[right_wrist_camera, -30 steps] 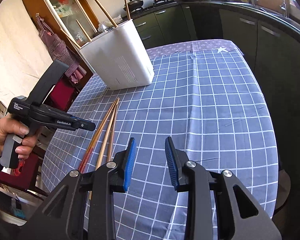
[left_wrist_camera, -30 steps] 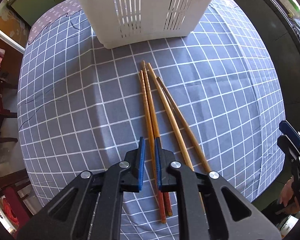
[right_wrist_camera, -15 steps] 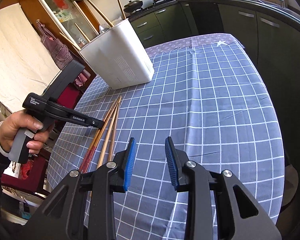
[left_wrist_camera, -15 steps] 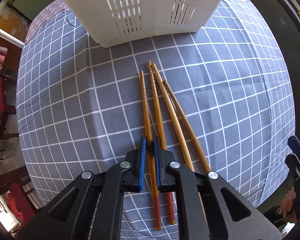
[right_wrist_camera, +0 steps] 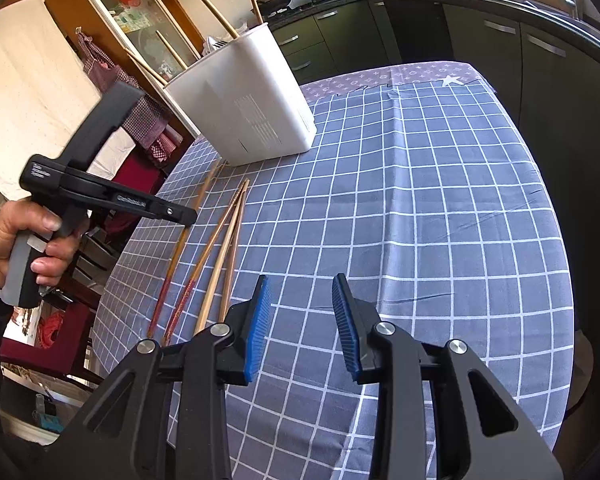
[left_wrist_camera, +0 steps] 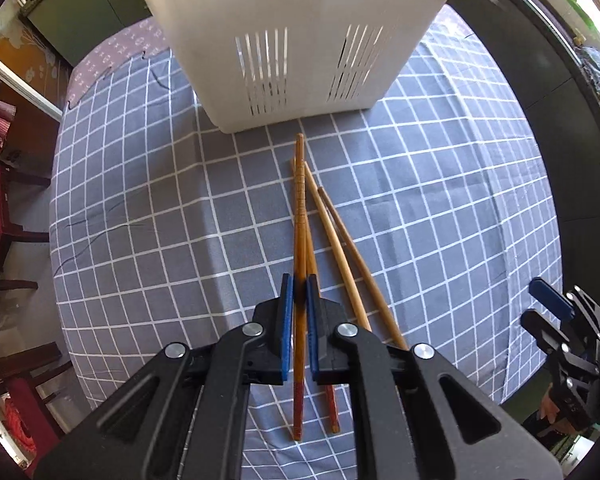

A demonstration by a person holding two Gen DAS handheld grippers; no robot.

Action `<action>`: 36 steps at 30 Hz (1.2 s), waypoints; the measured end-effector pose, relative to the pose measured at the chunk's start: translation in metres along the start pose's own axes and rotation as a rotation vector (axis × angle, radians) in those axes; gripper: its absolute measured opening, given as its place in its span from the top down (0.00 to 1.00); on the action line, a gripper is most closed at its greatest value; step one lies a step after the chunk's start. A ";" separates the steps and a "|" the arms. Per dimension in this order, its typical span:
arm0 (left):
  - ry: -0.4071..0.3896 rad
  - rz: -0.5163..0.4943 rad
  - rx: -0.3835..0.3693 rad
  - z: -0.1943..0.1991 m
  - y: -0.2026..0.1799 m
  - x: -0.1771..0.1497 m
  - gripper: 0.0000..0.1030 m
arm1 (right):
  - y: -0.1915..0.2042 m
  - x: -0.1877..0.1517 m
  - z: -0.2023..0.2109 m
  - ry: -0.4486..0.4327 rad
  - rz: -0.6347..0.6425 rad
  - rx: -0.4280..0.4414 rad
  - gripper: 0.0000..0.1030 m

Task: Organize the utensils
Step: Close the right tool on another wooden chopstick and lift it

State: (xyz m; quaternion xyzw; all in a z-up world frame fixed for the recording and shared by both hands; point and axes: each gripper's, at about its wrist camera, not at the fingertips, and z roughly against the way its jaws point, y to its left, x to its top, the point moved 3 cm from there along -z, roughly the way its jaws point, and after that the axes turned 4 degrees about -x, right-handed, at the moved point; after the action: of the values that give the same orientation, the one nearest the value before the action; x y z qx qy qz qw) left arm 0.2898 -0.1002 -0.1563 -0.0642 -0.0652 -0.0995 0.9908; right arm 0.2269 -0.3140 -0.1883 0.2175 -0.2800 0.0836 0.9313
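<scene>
Left wrist view: left gripper clenched on one dark red-ended chopstick, blue pads pinching its shaft at mid-length, tip aimed toward 12 o'clock at the white utensil holder. Appears raised off the checked tablecloth, crossing above a second red-ended chopstick left lying on the cloth. Two pale bamboo chopsticks fanned out toward 5 o'clock, touching or nearly touching the dark one near their far tips. Holder standing at 12 o'clock, just beyond the chopstick tips, slotted wall facing the camera. Right gripper visible at 4 o'clock, off the table edge.

Right wrist view: right gripper released, jaws spread wide, nothing between them, hovering over bare cloth. Holder at 11 o'clock, already carrying several chopsticks poking above its rim. Left gripper at 9 o'clock, held in a hand, with the gripped chopstick passing under its nose; three more lying loose between 9 and 10 o'clock, near the table's left edge.

Judged progress: partly done. Some utensils already stowed in the holder; one chopstick in hand and probably bound for it; three left on the cloth to collect. Right gripper idle so far, free to take a share.
</scene>
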 end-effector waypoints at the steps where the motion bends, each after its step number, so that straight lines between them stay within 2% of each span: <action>1: -0.028 -0.006 -0.006 0.011 0.000 -0.003 0.94 | 0.003 0.001 -0.001 0.007 0.009 -0.002 0.68; 8: -0.182 -0.065 -0.033 0.077 -0.002 -0.041 0.94 | 0.035 0.011 -0.018 0.097 0.123 -0.030 0.68; 14: -0.261 -0.108 -0.027 0.104 0.000 -0.073 0.94 | 0.065 0.023 -0.052 0.230 0.246 -0.075 0.68; 17: -0.280 -0.129 -0.032 0.109 -0.001 -0.087 0.94 | 0.078 0.029 -0.073 0.317 0.297 -0.096 0.69; 19: -0.287 -0.135 -0.037 0.111 -0.001 -0.092 0.94 | 0.084 0.032 -0.086 0.373 0.314 -0.105 0.74; 23: -0.295 -0.141 -0.051 0.112 0.005 -0.097 0.94 | 0.093 0.039 -0.108 0.453 0.336 -0.141 0.78; 28: -0.301 -0.147 -0.064 0.112 0.009 -0.098 0.94 | 0.101 0.046 -0.134 0.511 0.351 -0.189 0.85; 36: -0.309 -0.167 -0.066 0.112 0.009 -0.099 0.94 | 0.115 0.051 -0.159 0.545 0.392 -0.257 0.86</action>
State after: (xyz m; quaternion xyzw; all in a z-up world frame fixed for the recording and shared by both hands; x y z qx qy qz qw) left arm 0.1820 -0.0565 -0.0608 -0.1056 -0.2184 -0.1727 0.9546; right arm 0.3148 -0.1379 -0.2374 0.0105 -0.0662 0.2795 0.9578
